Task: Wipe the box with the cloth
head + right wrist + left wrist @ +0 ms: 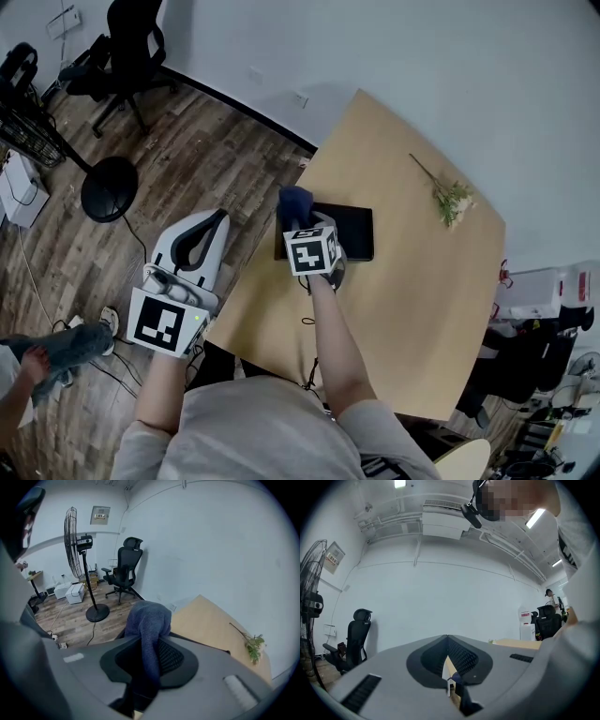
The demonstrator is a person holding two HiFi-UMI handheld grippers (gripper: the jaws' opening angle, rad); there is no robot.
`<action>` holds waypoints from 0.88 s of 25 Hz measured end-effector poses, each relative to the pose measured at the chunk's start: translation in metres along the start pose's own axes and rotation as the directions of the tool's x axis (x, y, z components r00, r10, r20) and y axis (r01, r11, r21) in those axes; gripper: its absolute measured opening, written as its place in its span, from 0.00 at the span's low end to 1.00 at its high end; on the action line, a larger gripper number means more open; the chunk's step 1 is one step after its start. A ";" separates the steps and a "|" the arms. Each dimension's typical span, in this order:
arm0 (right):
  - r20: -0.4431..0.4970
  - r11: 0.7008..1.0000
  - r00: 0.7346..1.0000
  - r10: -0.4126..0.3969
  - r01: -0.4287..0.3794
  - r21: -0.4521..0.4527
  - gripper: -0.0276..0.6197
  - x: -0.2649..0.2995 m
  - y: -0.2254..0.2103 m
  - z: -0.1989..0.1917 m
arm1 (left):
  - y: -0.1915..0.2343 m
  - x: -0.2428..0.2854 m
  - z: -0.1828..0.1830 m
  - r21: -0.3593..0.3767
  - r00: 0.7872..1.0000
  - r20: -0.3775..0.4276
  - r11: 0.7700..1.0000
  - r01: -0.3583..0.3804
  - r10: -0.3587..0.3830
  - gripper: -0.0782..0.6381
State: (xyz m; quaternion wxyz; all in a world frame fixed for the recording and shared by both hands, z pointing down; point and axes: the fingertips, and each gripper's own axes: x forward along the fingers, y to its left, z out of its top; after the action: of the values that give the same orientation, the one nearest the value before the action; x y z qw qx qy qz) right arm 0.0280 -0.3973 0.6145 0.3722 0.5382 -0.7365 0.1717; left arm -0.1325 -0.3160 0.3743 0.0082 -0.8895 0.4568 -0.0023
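head view: the left gripper (214,223) hangs over the wood floor (187,159), left of the counter (422,309). its cube shows a black-and-white square marker. the box (352,232), flat and black, lies on the counter near the left edge, with its long axis running across the view. the right gripper (300,225) stands over the box's left end, with the blue cloth (295,200) bunched at its tips.

left gripper view: the fingers are pressed together with nothing between them, and they point at a white wall.

right gripper view: the fingers are clamped on the cloth, which humps up past the tips. the box's dark edge shows just behind it. whether the cloth touches the box cannot be told. a flower sprig (253,646) lies well apart on the counter.
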 end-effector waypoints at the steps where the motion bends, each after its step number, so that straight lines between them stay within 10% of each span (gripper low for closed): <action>1: -0.005 1.000 1.000 -0.014 0.014 -0.007 0.19 0.000 -0.005 -0.002 | -0.001 0.000 0.000 0.001 1.000 0.000 1.000 0.000 0.000 0.12; 22: -0.052 0.988 0.987 -0.154 0.154 0.010 0.18 -0.016 -0.103 -0.049 | -0.026 0.015 0.005 0.005 1.000 0.003 1.000 -0.009 0.009 0.12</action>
State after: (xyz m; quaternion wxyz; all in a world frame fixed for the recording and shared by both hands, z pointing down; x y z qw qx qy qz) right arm 0.1424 -0.3918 0.6195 0.3994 0.5915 -0.6817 0.1613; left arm -0.1025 -0.3123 0.3693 0.0111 -0.8875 0.4606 -0.0018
